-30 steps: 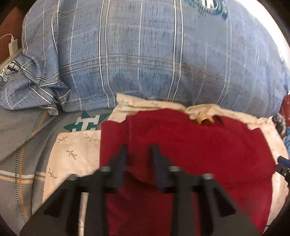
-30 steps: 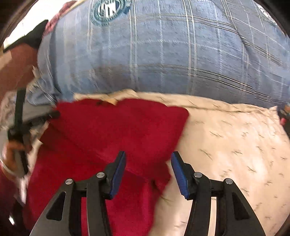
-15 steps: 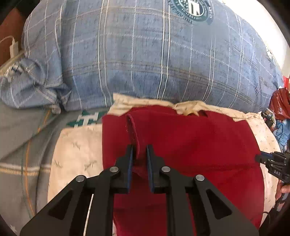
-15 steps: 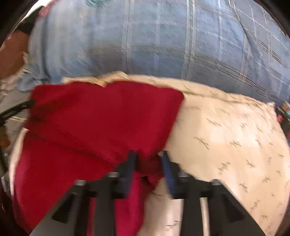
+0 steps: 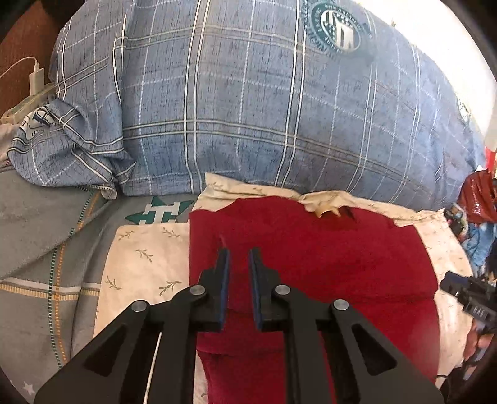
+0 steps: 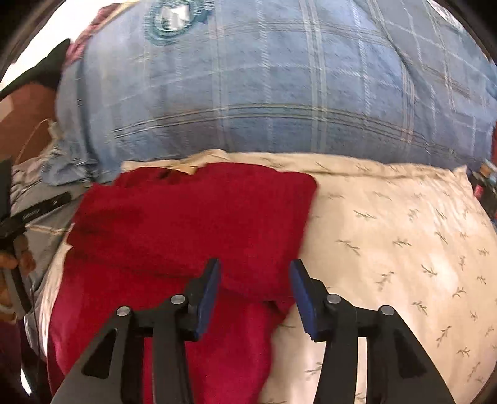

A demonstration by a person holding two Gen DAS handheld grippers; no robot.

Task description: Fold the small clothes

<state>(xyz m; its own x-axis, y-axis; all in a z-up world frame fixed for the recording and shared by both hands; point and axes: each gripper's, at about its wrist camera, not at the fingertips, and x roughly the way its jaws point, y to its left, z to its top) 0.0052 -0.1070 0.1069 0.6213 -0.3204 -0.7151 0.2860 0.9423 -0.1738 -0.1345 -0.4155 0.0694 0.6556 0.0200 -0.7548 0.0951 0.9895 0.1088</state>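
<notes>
**A:** Start at the left. What is there?

**B:** A white charger (image 5: 36,79) with its cable, then a grey blanket (image 5: 37,233), soft and matte, crossed by thin orange and green stripes. Behind it bulges a big blue plaid cushion (image 5: 248,108) of woven cloth. It is rumpled at its left corner and carries a round dark-green badge (image 5: 335,29).

**A:** And the piece being folded?

**B:** The red garment (image 5: 310,258) lies in the middle on a cream pillow (image 5: 139,258) printed with small leaf sprigs. It looks thick and fuzzy. Its upper part is doubled over the lower part, so a rounded fold edge runs across it.

**A:** What about the left gripper (image 5: 239,251)?

**B:** Its black fingers with blue pads are drawn almost together over the garment's left side. Only a thin slit shows between them, and red shows through it. A small ridge of cloth stands just past the left tip. I cannot tell whether any fabric is pinched.

**A:** And the right gripper (image 6: 254,264)?

**B:** Its jaws have just been opening and now stand well apart. The folded right corner of the garment lies between them, and the pads are off it.

**A:** Anything further right?

**B:** Bare cream pillow, smooth and puffed. At the far edge there is a shiny red bag (image 5: 478,195), and what it holds is hidden.
</notes>
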